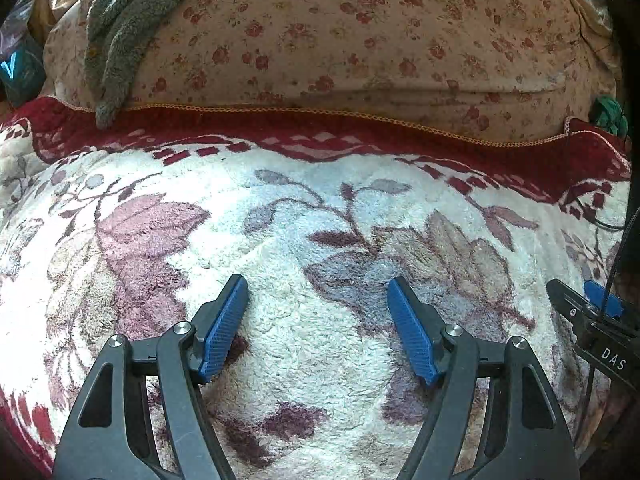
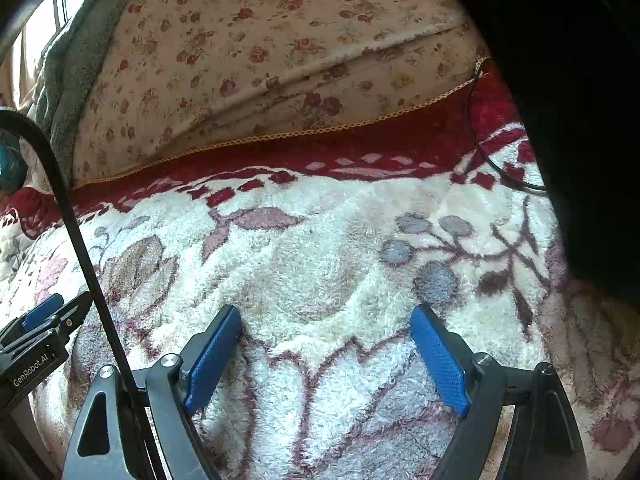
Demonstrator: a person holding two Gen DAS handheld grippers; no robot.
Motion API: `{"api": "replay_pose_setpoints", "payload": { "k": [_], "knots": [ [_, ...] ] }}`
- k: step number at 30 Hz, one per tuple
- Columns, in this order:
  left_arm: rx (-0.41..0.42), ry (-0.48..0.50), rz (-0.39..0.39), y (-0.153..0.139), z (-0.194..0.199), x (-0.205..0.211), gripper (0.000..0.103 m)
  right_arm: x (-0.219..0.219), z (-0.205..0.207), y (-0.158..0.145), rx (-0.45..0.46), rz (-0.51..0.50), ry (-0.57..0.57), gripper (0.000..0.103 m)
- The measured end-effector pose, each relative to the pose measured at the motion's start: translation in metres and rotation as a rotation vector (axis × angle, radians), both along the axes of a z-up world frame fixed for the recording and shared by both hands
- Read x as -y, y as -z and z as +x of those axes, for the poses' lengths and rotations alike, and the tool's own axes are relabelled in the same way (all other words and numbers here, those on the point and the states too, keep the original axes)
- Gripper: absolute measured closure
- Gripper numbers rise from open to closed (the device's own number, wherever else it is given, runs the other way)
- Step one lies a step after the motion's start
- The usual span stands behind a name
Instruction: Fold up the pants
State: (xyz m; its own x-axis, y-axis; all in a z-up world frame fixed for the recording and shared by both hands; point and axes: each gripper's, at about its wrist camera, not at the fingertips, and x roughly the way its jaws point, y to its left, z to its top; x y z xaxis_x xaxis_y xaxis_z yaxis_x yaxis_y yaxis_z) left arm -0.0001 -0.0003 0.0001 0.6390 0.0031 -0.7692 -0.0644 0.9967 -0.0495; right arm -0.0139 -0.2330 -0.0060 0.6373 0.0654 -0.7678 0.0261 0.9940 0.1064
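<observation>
No pants show clearly in either view. My left gripper [image 1: 318,286] is open and empty over a fluffy white blanket with purple leaf patterns [image 1: 320,216]. My right gripper [image 2: 326,314] is open and empty over the same blanket [image 2: 320,248]. The right gripper also shows at the right edge of the left wrist view [image 1: 588,304]. The left gripper shows at the left edge of the right wrist view [image 2: 40,324]. A large black mass [image 2: 580,120] fills the right side of the right wrist view; I cannot tell what it is.
A dark red blanket border [image 1: 320,132] runs behind the white area. A floral cream pillow [image 1: 340,32] lies behind it. A grey fleece cloth [image 1: 120,28] hangs over the pillow's left side. A black cable [image 2: 80,248] crosses the right wrist view.
</observation>
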Motion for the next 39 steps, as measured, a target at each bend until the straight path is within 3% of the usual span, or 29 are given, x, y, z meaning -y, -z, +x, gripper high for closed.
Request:
{"api": "replay_pose_setpoints", "payload": {
  "k": [25,29,34,39],
  "knots": [
    [-0.003,0.000,0.005,-0.001,0.001,0.001,0.030,-0.011,0.004,0.001,-0.015,-0.038,-0.002,0.015],
    [-0.041,0.072,0.014,-0.007,-0.002,-0.003,0.030,-0.011,0.007,0.001,-0.029,-0.038,-0.003,0.015],
    [-0.029,0.075,-0.005,-0.026,-0.021,-0.013,0.030,-0.005,-0.005,-0.011,-0.030,0.028,-0.032,0.025],
    [0.004,0.057,-0.009,-0.047,-0.041,-0.029,0.030,-0.028,-0.025,-0.025,-0.009,0.157,-0.078,0.025]
  ]
}}
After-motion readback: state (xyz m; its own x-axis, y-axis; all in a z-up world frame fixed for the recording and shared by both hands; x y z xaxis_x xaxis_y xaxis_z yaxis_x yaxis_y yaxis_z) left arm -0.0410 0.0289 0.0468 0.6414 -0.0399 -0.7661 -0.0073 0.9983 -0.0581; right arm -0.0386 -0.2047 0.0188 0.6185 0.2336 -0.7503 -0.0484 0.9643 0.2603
